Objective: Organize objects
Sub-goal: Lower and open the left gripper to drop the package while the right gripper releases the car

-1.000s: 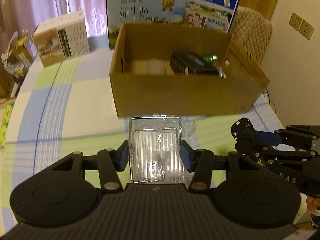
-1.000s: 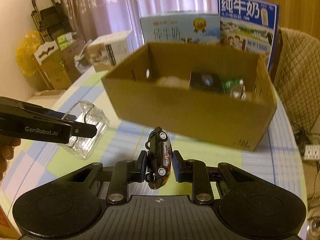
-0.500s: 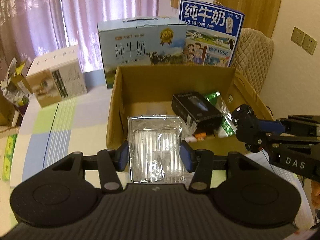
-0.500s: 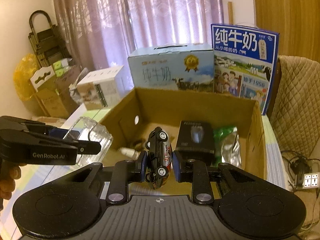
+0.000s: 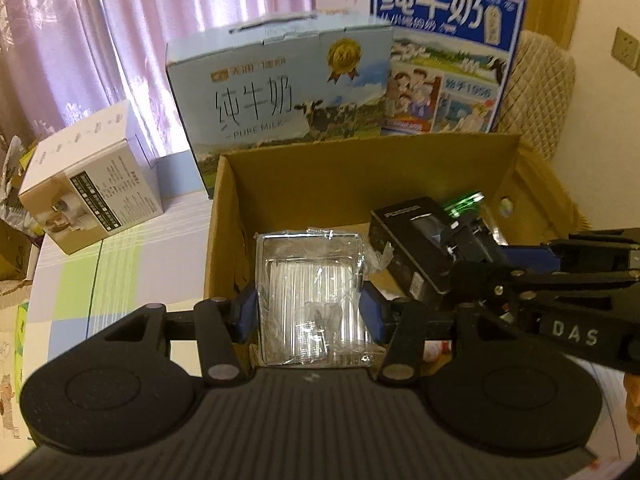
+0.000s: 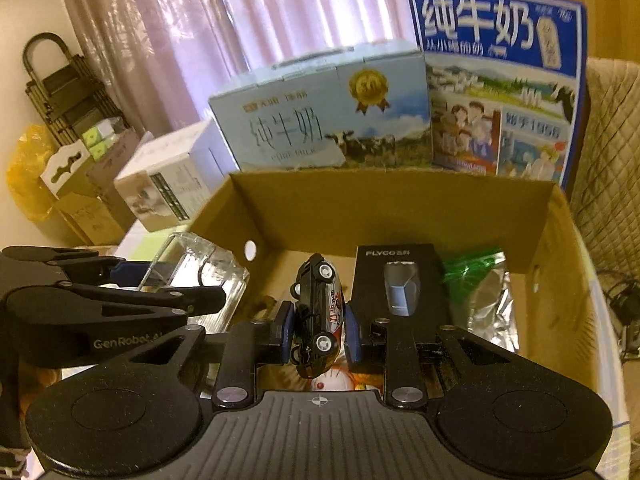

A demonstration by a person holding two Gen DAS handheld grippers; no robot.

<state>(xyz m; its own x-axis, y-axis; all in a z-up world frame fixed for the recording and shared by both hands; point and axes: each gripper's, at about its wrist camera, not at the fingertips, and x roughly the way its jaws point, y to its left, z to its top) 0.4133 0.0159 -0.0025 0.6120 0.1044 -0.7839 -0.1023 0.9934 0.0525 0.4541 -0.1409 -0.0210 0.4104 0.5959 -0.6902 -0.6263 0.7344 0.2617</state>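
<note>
My left gripper (image 5: 310, 310) is shut on a clear plastic box (image 5: 312, 296) wrapped in crinkled film, held over the left part of the open cardboard box (image 5: 360, 168). My right gripper (image 6: 318, 328) is shut on a small black toy car (image 6: 318, 312), standing nose down between the pads, above the same cardboard box (image 6: 400, 200). Inside lie a black product box (image 6: 396, 280) and a green and silver foil bag (image 6: 480, 288). The right gripper's arm shows at the right of the left wrist view, over the black product box (image 5: 408, 240).
Two milk cartons, a pale blue one (image 5: 280, 92) and a dark blue one (image 5: 444, 48), stand behind the cardboard box. A white carton (image 5: 88, 180) lies on the checked tablecloth to the left. A quilted chair (image 5: 536, 88) is at the back right.
Both grippers have moved forward from in front of the cardboard box to over its inside, still carrying the clear plastic box and the toy car. Grips are unchanged.
</note>
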